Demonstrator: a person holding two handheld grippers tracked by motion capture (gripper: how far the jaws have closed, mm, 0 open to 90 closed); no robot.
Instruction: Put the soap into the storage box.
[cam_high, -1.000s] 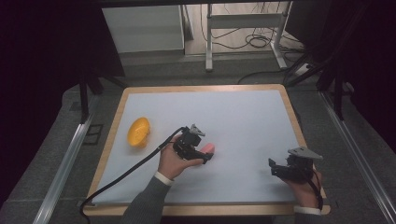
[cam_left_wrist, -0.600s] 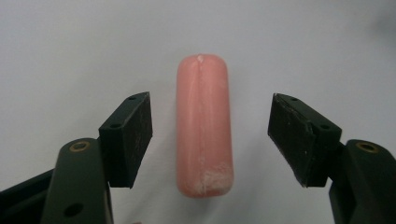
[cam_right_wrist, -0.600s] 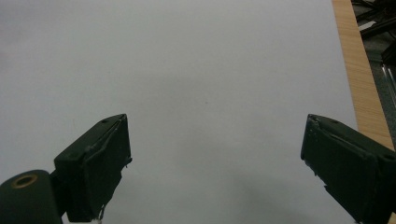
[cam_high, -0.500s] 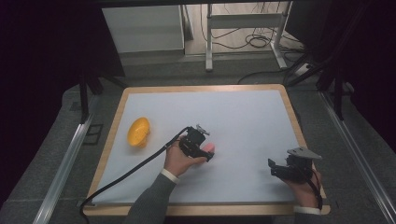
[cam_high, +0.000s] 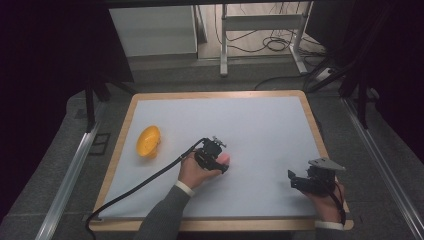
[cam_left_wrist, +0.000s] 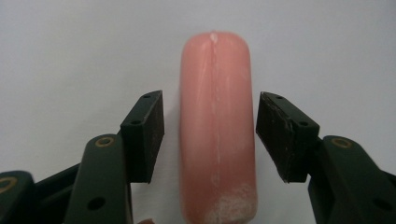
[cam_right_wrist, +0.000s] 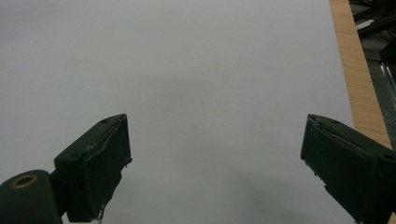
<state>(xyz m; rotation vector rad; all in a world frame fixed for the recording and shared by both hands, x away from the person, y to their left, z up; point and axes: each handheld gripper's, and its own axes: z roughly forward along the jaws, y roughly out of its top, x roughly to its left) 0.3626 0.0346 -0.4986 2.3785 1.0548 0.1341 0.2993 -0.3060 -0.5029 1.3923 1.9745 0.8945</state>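
The left gripper (cam_left_wrist: 209, 135) straddles the smooth pink sausage-shaped cylinder (cam_left_wrist: 217, 126) lying near the white table's (cam_high: 260, 125) centre, jaws released and clear of both flanks, evidently aligned for gripping, while the right gripper (cam_right_wrist: 212, 163) idles spread wide.

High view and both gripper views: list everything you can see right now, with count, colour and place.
sausage: one, pink, mid-table between the left gripper's open jaws, untouched by either
bowl: one, orange-yellow, tipped on its side, left part of the table
table: one, pale surface with a wooden rim
metal frame: one, white-grey, on the floor beyond the table, cables near it
left gripper: black, open, astride the sausage, cable trailing to the near-left edge
right gripper: black, open, over the table's near-right corner, grey plate on top
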